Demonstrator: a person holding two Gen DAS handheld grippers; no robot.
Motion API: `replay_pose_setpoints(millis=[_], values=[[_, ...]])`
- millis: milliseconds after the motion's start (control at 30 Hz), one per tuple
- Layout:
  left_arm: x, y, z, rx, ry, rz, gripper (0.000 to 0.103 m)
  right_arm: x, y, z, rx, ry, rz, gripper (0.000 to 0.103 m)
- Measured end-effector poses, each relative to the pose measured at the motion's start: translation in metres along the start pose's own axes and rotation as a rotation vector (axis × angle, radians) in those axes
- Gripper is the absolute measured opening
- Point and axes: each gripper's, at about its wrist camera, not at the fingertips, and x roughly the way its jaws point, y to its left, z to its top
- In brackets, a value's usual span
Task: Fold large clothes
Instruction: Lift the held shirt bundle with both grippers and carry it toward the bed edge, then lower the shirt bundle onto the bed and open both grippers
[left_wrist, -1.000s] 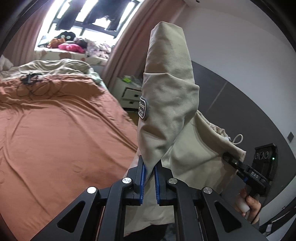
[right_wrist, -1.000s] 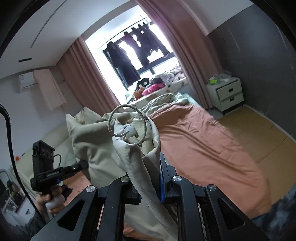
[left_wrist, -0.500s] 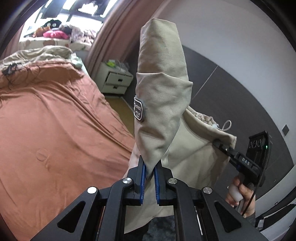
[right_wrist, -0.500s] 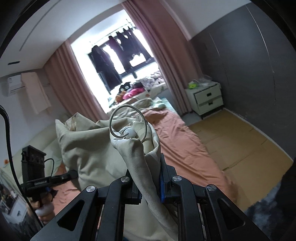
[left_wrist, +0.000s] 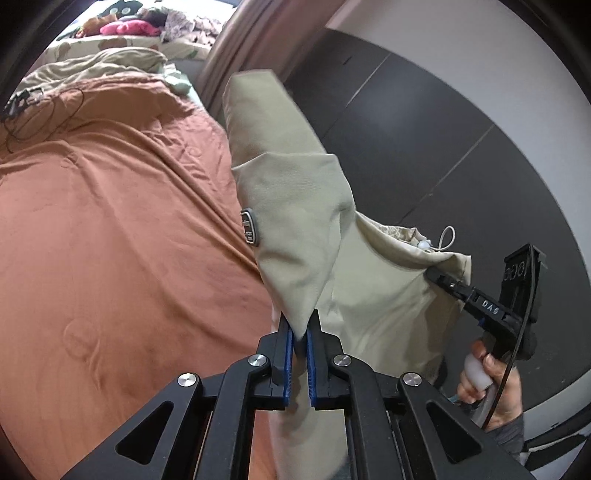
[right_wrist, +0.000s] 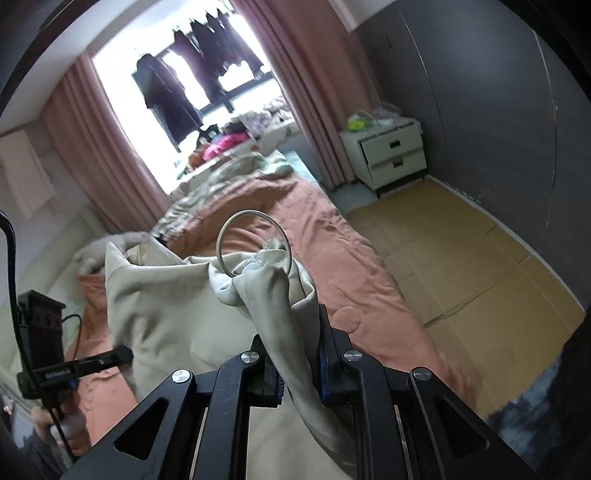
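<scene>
**Beige jacket carried out over the bed, pinched at both ends**

The beige jacket (left_wrist: 295, 206) was held aloft between the two grippers, above the near edge of the bed (left_wrist: 110, 229). The left gripper (left_wrist: 300, 332) was seen with its blue fingers (left_wrist: 289, 347) pressed together on a fold of cloth just below the sleeve patch (left_wrist: 249, 230); the right gripper (right_wrist: 295, 354) was clamped on a bunched edge beside the drawcord loop (right_wrist: 253, 243). Compared with a second before, more of the rust-coloured bedspread was filling both views and the window (right_wrist: 207, 77) had slid upward, so the garment was judged to have been swung forward and lowered toward the mattress. Nothing had been laid flat yet; spreading it on the bed was judged to be the step in hand, with folding still ahead.
</scene>
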Motion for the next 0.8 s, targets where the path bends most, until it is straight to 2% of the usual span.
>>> replay_pose_setpoints(millis=[267,433,467,533,567,600,633,733,767,800], values=[[0.076,0.061,0.020,-0.033,0.080,0.015,0.006,0.093,-0.042,0.009,0.013,0.115,-0.078,0.014],[0.118,0.091,0.021,-0.035,0.155,0.089,0.007,0.143,-0.056,0.007,0.014,0.176,-0.148,0.014],[0.122,0.094,0.018,-0.031,0.169,0.116,0.007,0.153,-0.061,0.006,0.024,0.195,-0.169,0.019],[0.127,0.101,0.012,-0.038,0.195,0.129,0.010,0.169,-0.072,0.004,0.064,0.219,-0.267,0.038],[0.127,0.103,0.010,-0.047,0.202,0.115,0.013,0.172,-0.079,0.004,0.085,0.218,-0.311,0.048],[0.125,0.103,0.006,-0.051,0.204,0.096,0.015,0.170,-0.084,0.005,0.107,0.209,-0.348,0.049],[0.121,0.103,0.002,-0.046,0.204,0.087,0.023,0.164,-0.089,0.007,0.130,0.186,-0.355,0.049],[0.108,0.099,-0.005,-0.015,0.181,0.096,0.047,0.131,-0.095,0.004,0.183,0.130,-0.340,0.059],[0.104,0.099,-0.007,-0.012,0.170,0.097,0.052,0.115,-0.094,0.000,0.189,0.110,-0.338,0.059],[0.100,0.098,-0.010,-0.012,0.164,0.094,0.053,0.100,-0.094,-0.006,0.192,0.101,-0.344,0.059]])
